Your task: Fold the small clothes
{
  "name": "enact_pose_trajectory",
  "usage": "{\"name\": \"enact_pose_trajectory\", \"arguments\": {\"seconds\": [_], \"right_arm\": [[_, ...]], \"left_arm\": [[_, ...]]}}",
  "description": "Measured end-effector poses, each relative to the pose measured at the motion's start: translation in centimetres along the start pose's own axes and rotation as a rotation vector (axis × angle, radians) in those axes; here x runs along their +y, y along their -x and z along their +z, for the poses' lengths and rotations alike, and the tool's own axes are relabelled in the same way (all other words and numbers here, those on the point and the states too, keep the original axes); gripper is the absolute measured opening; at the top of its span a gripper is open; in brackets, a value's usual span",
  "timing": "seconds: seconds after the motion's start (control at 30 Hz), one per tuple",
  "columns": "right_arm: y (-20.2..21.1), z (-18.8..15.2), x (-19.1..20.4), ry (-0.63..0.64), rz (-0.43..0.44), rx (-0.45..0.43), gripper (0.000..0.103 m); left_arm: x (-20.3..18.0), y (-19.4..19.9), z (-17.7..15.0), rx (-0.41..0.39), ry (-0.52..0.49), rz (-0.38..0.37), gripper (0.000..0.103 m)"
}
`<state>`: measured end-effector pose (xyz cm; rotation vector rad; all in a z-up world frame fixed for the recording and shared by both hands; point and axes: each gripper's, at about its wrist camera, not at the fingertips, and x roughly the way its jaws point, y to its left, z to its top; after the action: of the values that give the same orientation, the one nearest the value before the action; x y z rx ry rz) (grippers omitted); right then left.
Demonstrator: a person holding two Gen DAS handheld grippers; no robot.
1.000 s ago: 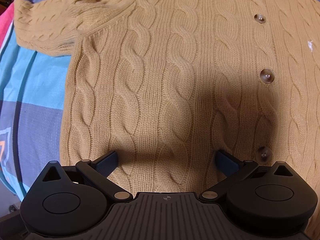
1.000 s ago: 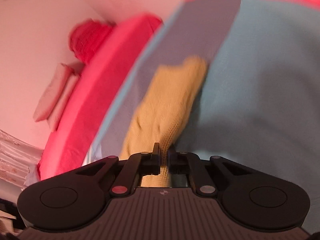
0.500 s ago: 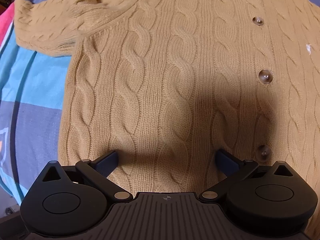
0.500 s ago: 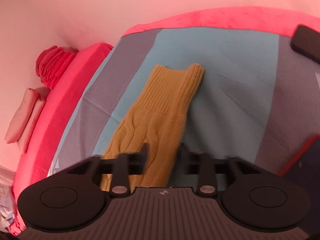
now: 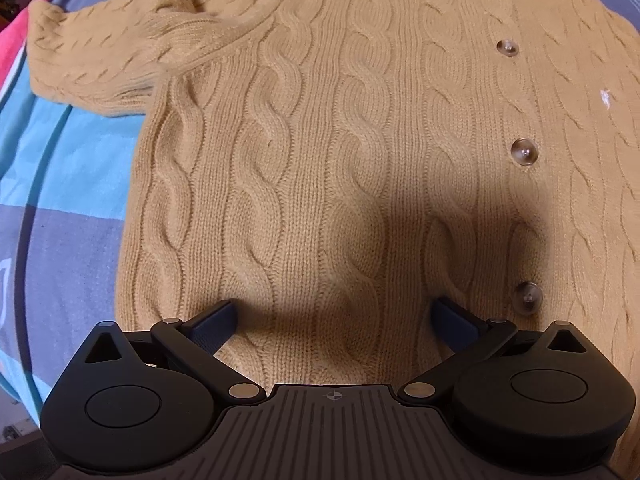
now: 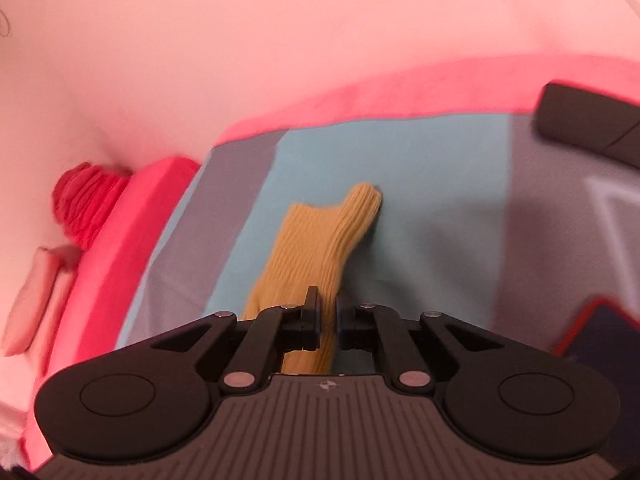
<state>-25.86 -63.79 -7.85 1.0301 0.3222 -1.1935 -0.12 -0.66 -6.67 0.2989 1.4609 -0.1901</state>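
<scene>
On the bed's blue-grey cover (image 5: 68, 184), the left hand-held gripper (image 5: 334, 320) hovers spread wide over the tan cable-knit cardigan (image 5: 340, 152) just ahead, while the right hand-held gripper (image 6: 327, 326) pinches its sleeve (image 6: 316, 248), stretched out ahead.

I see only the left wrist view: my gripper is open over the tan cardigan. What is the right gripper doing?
Observer: The right gripper is shut on the sleeve of the cardigan.
Operator: Is the cuff lifted?
Observer: The cuff seems to lie on the blue part of the bed cover.
Operator: Anything near it?
Observer: A dark object lies at the far right, apart from the sleeve.
</scene>
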Motion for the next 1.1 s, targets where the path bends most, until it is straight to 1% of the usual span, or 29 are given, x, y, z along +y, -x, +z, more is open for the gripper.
{"name": "enact_pose_trajectory", "arguments": {"seconds": [0.07,0.1,0.17,0.23,0.27,0.4,0.47,0.53,0.6,0.7,0.83,0.9,0.97,1.0,1.03,1.1], "right_arm": [[0.5,-0.3,0.4,0.037,-0.005,-0.009,0.009],[0.9,-0.4,0.4,0.03,0.01,-0.018,0.009],[1.1,-0.8,0.8,0.029,0.025,-0.007,0.009],[1.9,-1.2,2.6,0.113,0.028,-0.038,0.009],[2.7,-1.5,3.6,0.158,0.047,-0.058,0.009],[6.4,-3.1,7.8,0.307,0.163,-0.126,0.009],[8.5,-4.7,10.2,0.38,0.233,-0.141,0.009],[10.6,-6.6,12.8,0.434,0.323,-0.146,0.009],[12.6,-9.2,15.4,0.492,0.413,-0.144,0.009],[15.1,-13.9,19.5,0.585,0.549,-0.114,0.009],[17.8,-21.7,24.9,0.739,0.718,-0.049,0.009],[18.6,-26.2,27.0,0.821,0.771,-0.006,0.009],[19.5,-30.2,28.7,0.866,0.814,0.055,0.009],[19.5,-31.9,29.3,0.889,0.825,0.082,0.009],[20.5,-34.1,30.0,0.913,0.829,0.111,0.009],[20.9,-37.1,31.3,0.95,0.841,0.163,0.009]], "left_arm": [[0.2,0.1,-0.3,-0.007,0.0,-0.003,0.103],[0.2,0.2,-0.4,-0.01,-0.004,-0.003,0.103],[0.3,0.4,-0.5,-0.012,-0.009,-0.008,0.103],[0.7,0.9,-0.6,-0.022,0.0,-0.023,0.103],[1.0,1.2,-0.6,-0.029,0.004,-0.02,0.103],[2.1,2.5,-0.2,-0.077,0.021,0.002,0.103],[3.1,3.1,0.0,-0.102,0.04,0.001,0.103],[4.3,3.8,0.0,-0.131,0.061,-0.006,0.103],[5.1,4.3,0.1,-0.163,0.071,0.005,0.103],[6.8,5.4,0.3,-0.211,0.088,0.025,0.103],[9.7,5.4,0.3,-0.244,0.145,0.026,0.103],[11.3,5.3,-0.2,-0.247,0.182,0.02,0.103],[12.8,5.0,-0.9,-0.246,0.209,0.026,0.103],[13.6,4.9,-1.3,-0.245,0.218,0.031,0.103],[14.3,4.8,-1.8,-0.241,0.227,0.038,0.103],[15.6,4.5,-2.5,-0.232,0.249,0.047,0.103]]}}
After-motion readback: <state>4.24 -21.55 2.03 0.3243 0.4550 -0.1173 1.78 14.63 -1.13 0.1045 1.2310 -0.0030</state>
